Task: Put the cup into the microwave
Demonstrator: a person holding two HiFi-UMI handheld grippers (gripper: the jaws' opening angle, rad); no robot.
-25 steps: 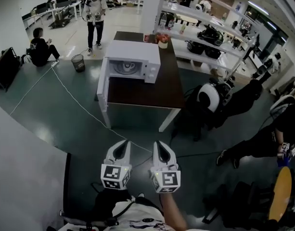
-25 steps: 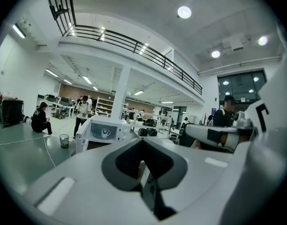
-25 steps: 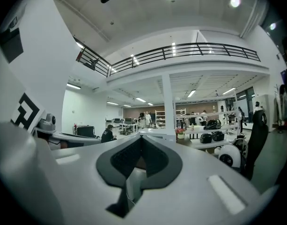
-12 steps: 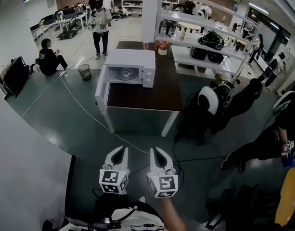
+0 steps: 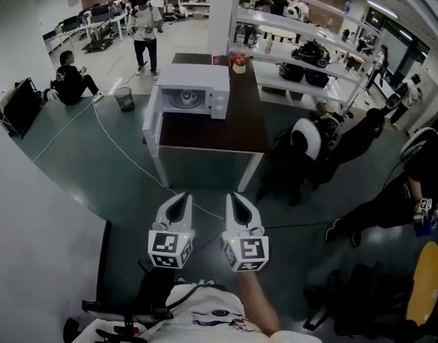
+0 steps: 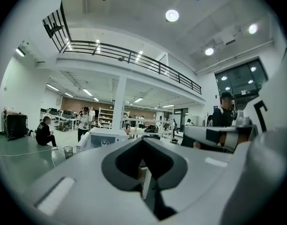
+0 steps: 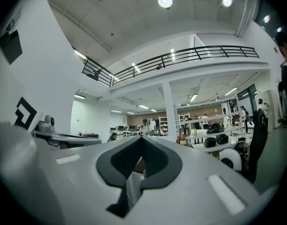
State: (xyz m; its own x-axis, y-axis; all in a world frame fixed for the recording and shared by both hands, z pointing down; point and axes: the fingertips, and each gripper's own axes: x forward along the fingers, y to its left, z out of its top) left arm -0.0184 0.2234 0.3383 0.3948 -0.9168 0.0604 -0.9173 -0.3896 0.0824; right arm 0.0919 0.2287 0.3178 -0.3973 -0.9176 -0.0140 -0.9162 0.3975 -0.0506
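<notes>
Holding both tools level at the bottom of the head view, I see the left gripper point(image 5: 177, 201) and the right gripper point(image 5: 237, 199) side by side, a small gap between them, both pointing toward the table point(image 5: 229, 133). Each gripper view shows its jaws pressed together at the tips with nothing between them. My right forearm point(image 5: 259, 313) runs back from its gripper toward my chest.

Between the grippers and the table's near edge lies bare green floor. A pale cable point(image 5: 117, 148) crosses it on the left and passes close to the table's near left corner. To the right of the table, dark bags and a white rounded machine point(image 5: 305, 138) crowd the floor.

On the table's far left part stands the white microwave point(image 5: 204, 90). Its door point(image 5: 152, 122) is swung wide open and hangs out past the table's left edge. In the cavity sits a pale round shape that looks like the cup point(image 5: 183, 98), though it is too small to be sure. The dark tabletop in front of the microwave is bare. A flower pot point(image 5: 239, 65) stands at the table's far end, near the shelves point(image 5: 304, 48). Beyond, on the left, a bin point(image 5: 123, 98) stands on the floor.
</notes>
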